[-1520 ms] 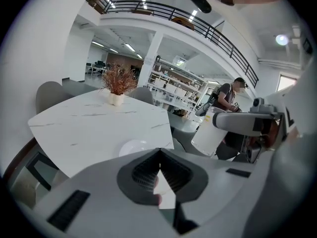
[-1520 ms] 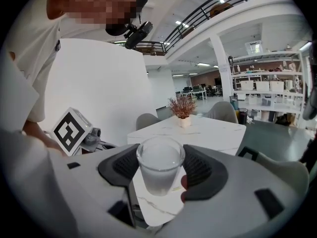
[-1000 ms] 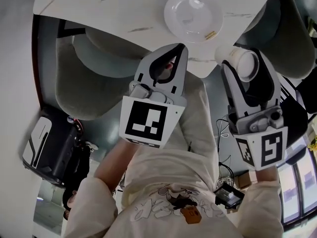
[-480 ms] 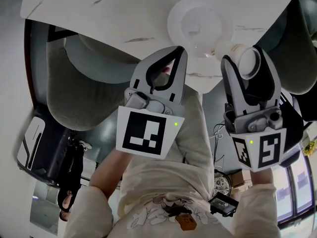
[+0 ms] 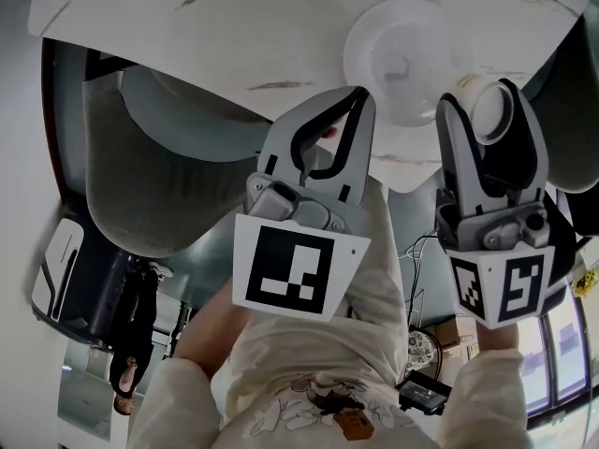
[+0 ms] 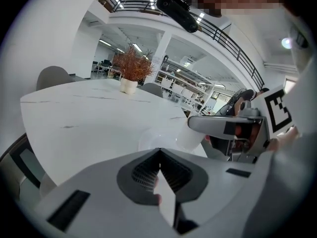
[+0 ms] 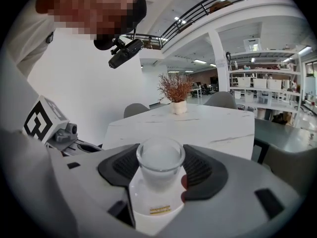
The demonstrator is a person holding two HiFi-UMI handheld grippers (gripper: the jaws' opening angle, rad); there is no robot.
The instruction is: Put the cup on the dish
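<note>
While side by side, left gripper (image 5: pixel 357 95) fingers (image 5: pixel 284 131) together, right gripper (image 5: pixel 479 97) fingers (image 5: pixel 455 162) around the cup (image 7: pixel 159 165).

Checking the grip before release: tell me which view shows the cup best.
The right gripper view: the cup fills the centre, clamped between the right gripper's jaws, rim in full view. The head view catches only its rim near the dish; the left gripper view shows its side, pale and small.

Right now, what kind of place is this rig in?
Probably an open-plan office or showroom, not a home. A white marble-look table with a potted plant stands in a tall bright hall, a railing runs along an upper level, and long open shelves fill the background.
</note>
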